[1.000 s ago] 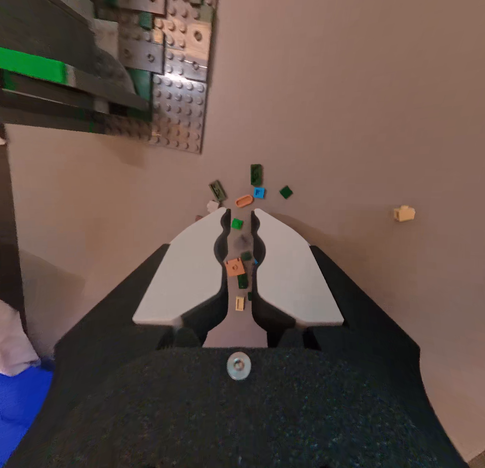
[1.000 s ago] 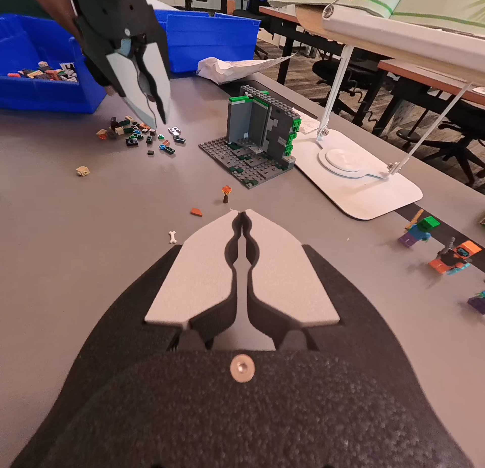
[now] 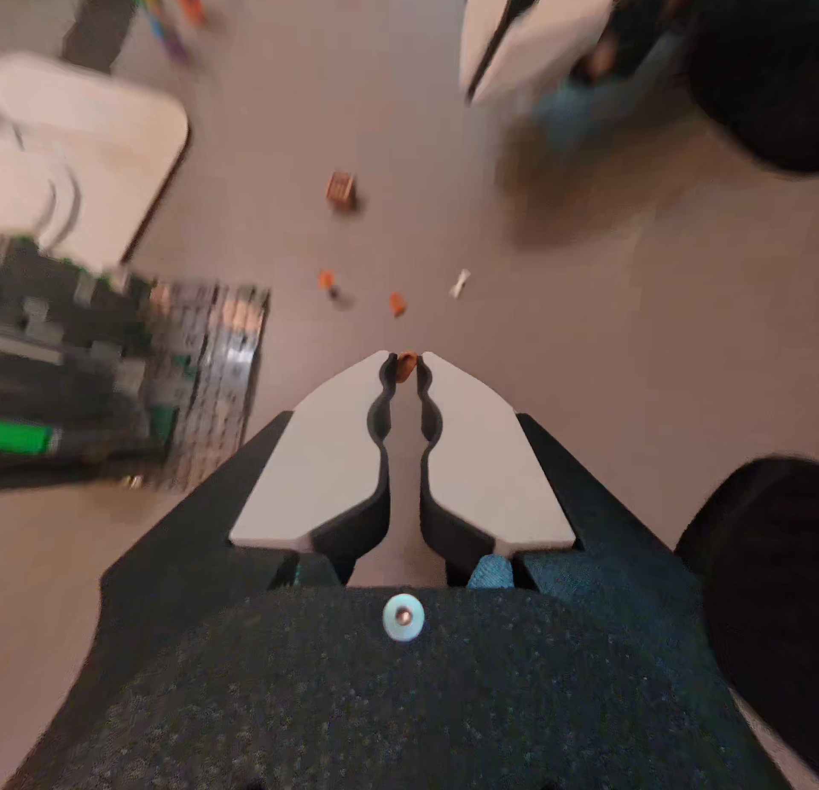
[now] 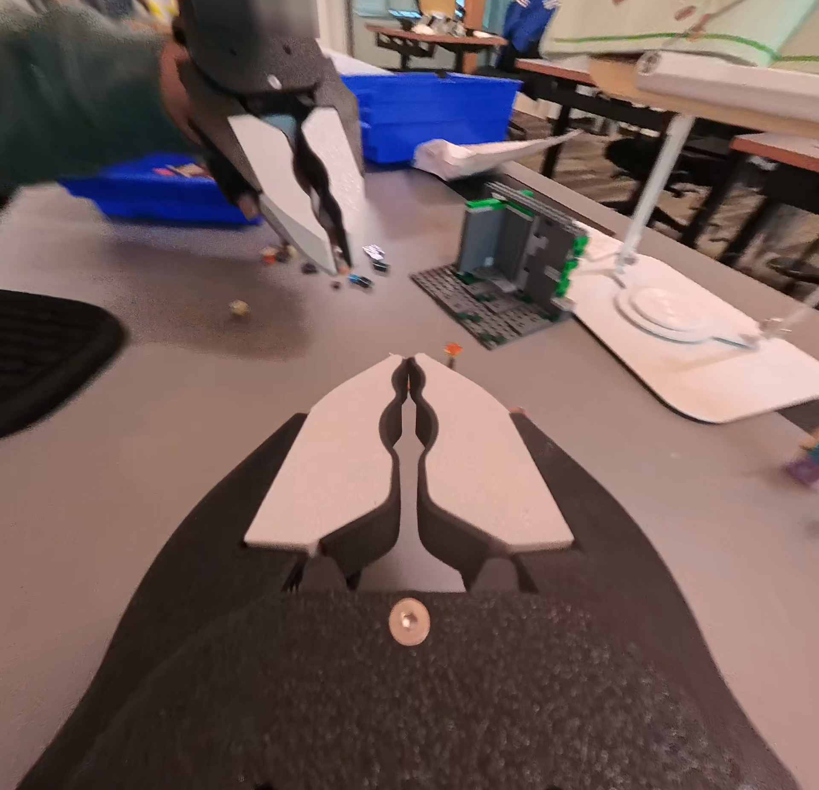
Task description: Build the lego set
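The left gripper (image 3: 405,357) held a small orange-brown piece (image 3: 406,366) pinched at its very tips, jaws narrowed onto it, above the grey table (image 3: 576,325); the right gripper (image 4: 407,360) hung low over the table's near side, its tips all but touching and apparently holding nothing. The step in hand appeared to be carrying a fetched piece toward the grey build (image 4: 516,265), which stood on its studded baseplate beside the white stand base (image 4: 691,356) toward the table's right edge; the next move would call for aligning the piece over its studs and pressing down, while loose pieces (image 4: 354,272) lay scattered before the blue bin (image 4: 425,117) at the far side
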A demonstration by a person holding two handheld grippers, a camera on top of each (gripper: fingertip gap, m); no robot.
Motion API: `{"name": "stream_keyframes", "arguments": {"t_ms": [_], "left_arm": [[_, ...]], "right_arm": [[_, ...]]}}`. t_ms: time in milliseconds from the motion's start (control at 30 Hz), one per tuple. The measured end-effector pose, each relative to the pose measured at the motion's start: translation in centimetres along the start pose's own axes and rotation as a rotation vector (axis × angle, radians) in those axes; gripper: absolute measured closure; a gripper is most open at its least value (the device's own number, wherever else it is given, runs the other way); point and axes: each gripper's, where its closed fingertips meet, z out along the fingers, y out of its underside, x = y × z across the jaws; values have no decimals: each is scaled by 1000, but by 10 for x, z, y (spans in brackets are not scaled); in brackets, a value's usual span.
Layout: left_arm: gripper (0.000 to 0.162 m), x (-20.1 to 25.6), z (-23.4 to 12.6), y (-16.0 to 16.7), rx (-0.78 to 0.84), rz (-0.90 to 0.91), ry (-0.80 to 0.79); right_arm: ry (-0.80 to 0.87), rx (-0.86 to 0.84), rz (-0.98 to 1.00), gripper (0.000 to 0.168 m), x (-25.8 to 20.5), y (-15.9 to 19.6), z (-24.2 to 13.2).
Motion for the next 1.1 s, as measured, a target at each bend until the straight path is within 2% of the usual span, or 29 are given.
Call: {"name": "stream_keyframes", "arguments": {"t_ms": [100,233,433,500,700,1100], "left_arm": [[154,32,11,-36,178,48,43],[154,62,18,-66,360,93,91],[154,101,0,-102,621,181,194],[154,107,-3,-108,663,204,201],[154,102,-5,-107,677,209,172],[155,81,13,-84,583,147,83]], "right_arm": [[-163,41,91,167,-24,-8,-1],[-383,92,176,160,-53,-21,-10],[-709,165,415,139,-85,-42,-26],[-770,201,486,138,-86,-49,-30],[-833,249,586,142,-87,-57,-33],[-705,139,679,158,-67,-33,-14]]}}
